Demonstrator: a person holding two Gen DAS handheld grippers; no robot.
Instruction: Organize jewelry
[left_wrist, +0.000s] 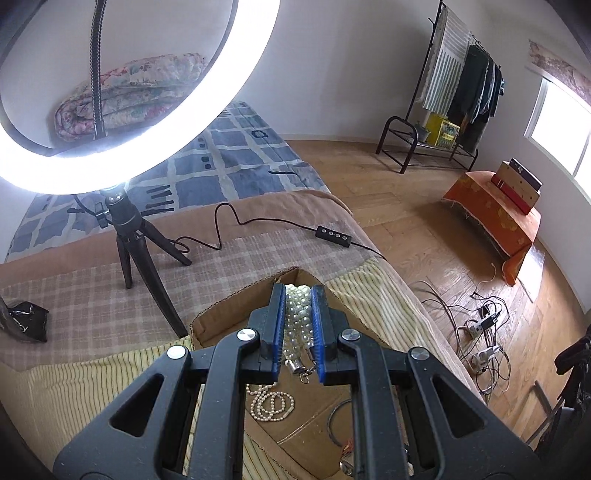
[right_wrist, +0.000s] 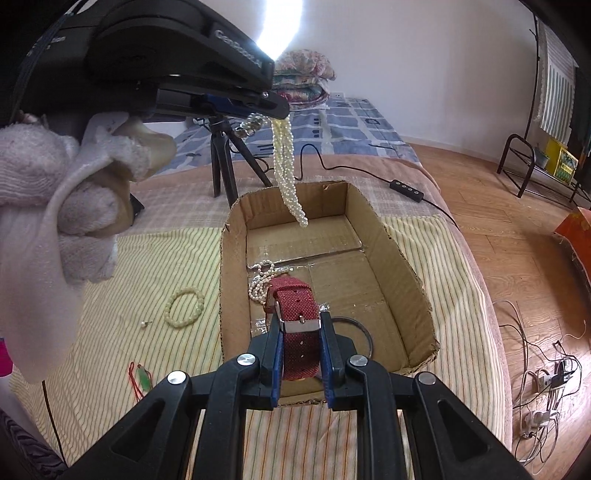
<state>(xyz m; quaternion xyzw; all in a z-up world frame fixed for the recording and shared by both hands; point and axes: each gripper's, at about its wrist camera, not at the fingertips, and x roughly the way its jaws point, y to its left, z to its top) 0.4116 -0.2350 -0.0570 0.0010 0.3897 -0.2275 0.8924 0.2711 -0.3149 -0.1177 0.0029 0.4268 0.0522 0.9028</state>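
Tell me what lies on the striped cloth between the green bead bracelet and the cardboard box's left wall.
Nothing: in the right wrist view, only bare striped cloth separates the green bead bracelet from the cardboard box.

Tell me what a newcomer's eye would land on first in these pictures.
First the glowing ring light on its small tripod, upper left over the bed. Next the left gripper, shut on a multi-strand pearl necklace that dangles over the open cardboard box. Nearest the camera, the right gripper is shut on a red watch strap above the box's near end.
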